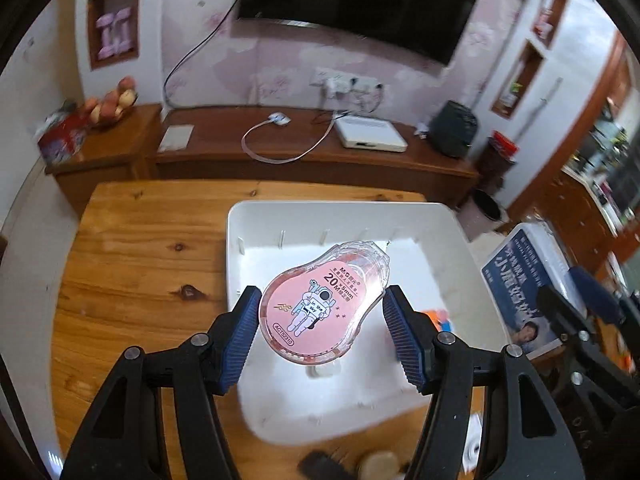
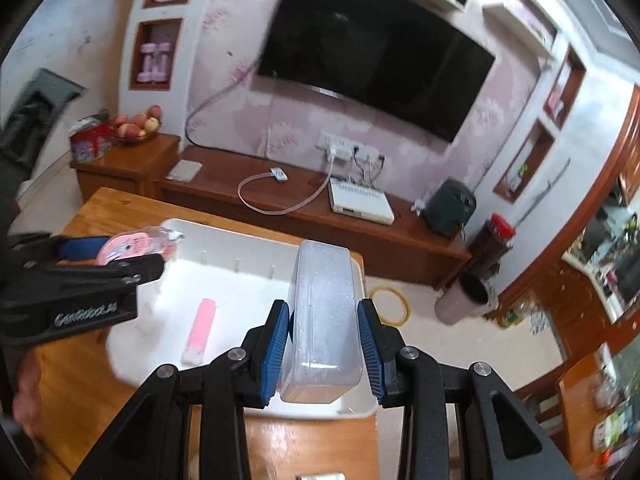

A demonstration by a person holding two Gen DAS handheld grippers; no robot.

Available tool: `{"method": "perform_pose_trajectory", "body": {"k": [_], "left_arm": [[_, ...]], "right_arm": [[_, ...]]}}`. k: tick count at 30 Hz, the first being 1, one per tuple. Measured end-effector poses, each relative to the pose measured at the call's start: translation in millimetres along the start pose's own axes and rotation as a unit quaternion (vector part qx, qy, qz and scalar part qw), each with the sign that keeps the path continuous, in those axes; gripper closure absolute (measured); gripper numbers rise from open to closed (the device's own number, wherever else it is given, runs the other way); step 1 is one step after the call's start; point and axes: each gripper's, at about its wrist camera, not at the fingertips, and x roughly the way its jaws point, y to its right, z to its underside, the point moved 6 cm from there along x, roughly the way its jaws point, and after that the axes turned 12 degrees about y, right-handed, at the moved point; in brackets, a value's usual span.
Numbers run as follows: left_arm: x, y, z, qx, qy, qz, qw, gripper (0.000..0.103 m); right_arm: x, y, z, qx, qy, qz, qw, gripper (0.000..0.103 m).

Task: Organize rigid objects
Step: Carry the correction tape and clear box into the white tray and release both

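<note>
The left gripper [image 1: 320, 316] holds a pink, clear-cased correction tape [image 1: 322, 304] between its fingers; the right gripper [image 2: 323, 346] clamps a frosted clear plastic box [image 2: 322, 320]. Both hang above a white plastic tray [image 1: 236, 240] on the wooden desk [image 1: 140, 264]; a pink bar [image 2: 200, 330] lies inside.

Blurred objects [image 1: 376, 466] at table's near edge

Looked steeply down from close above the white tray [image 1: 236, 248] [image 2: 356, 412], toward the television [image 1: 360, 8] [image 2: 376, 52]; shared both.
</note>
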Motion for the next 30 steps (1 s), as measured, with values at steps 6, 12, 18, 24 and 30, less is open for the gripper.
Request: {"method": "perform_pose_trajectory", "body": {"k": [6,12,18,24,30], "left_arm": [[59.0,-5.3,23.0,-0.016,-0.038,-0.054,0.9977,0.037],[87.3,-10.1,38.8,-0.033,-0.070,-0.075,0.9942,0.037],[96.8,-11.8,42.5,-0.037,-0.081,-0.092,0.9918,0.036],[90.5,-11.5,42.2,-0.051,-0.085,-0.079,0.9919,0.024],[68.6,-11.8,34.6,-0.046,-0.069,-0.079,0.9934,0.016]], "right_arm": [[74.8,-0.4,26.0,0.039,-0.059,-0.010,0.997,0.068],[112.4,-16.8,49.9,0.060,-0.103,-0.039,0.992,0.068],[128.6,-29.6,56.9,0.076,-0.122,-0.081,0.986,0.068],[124.5,-26.3,60.0,0.093,-0.134,-0.094,0.982,0.051],[97.7,-11.7,59.8,0.102,-0.122,-0.098,0.982,0.047]]}}
